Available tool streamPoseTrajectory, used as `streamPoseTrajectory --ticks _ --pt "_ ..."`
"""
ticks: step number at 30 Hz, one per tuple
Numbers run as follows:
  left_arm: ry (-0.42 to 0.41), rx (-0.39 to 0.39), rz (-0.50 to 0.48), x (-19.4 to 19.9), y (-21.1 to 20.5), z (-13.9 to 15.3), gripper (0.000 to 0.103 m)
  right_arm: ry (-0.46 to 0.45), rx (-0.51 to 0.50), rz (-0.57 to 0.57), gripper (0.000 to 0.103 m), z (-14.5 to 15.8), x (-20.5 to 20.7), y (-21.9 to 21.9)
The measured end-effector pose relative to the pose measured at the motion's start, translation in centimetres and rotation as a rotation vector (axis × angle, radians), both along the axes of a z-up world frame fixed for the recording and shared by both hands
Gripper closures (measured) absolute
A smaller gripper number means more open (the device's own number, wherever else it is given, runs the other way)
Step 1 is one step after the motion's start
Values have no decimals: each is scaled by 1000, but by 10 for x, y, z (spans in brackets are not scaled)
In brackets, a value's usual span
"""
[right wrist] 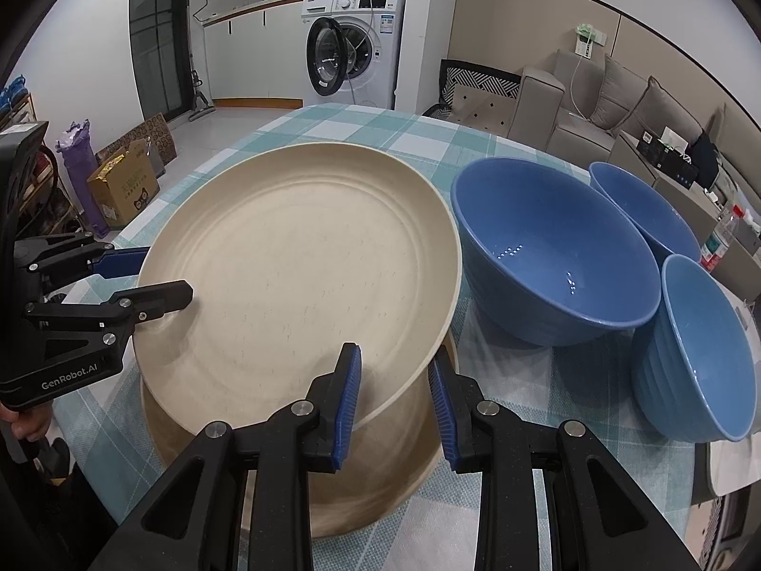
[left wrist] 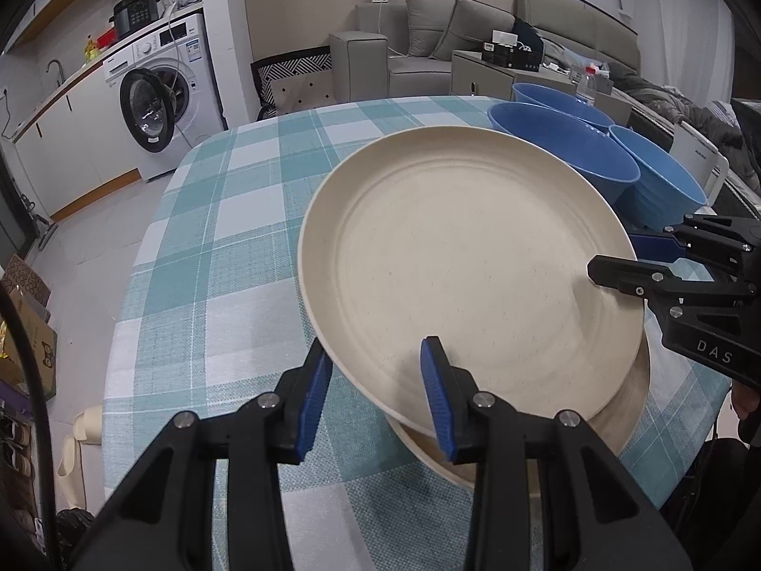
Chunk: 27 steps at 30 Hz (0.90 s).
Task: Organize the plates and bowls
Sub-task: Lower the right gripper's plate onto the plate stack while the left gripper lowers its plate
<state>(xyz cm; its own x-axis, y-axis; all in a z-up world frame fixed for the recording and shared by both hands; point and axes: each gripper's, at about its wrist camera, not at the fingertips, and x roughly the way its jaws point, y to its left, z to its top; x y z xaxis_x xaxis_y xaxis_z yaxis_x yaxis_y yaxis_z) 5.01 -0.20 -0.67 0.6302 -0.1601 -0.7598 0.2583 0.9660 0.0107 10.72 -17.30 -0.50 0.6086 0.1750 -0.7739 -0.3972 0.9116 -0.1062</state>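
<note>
- Both grippers pinch the rim of one cream plate [left wrist: 466, 257]: the left gripper [left wrist: 375, 399] at one edge, the right gripper [right wrist: 395, 404] at a neighbouring edge.
- That plate hangs tilted just above a second cream plate [right wrist: 295, 490] lying on the checked tablecloth [left wrist: 214, 247]; it does not look settled yet.
- So the plate stack seems nearly made.
- Three blue bowls [right wrist: 551, 252] sit beside the plates, close together but not nested; I judge stacking them is what remains.
</note>
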Motion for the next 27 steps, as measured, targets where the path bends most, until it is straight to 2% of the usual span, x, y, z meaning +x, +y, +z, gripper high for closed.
streamPoseTrajectory --ticks 27 --pt "59 90 -91 -8 -18 -13 64 55 -32 -8 71 -21 -29 -11"
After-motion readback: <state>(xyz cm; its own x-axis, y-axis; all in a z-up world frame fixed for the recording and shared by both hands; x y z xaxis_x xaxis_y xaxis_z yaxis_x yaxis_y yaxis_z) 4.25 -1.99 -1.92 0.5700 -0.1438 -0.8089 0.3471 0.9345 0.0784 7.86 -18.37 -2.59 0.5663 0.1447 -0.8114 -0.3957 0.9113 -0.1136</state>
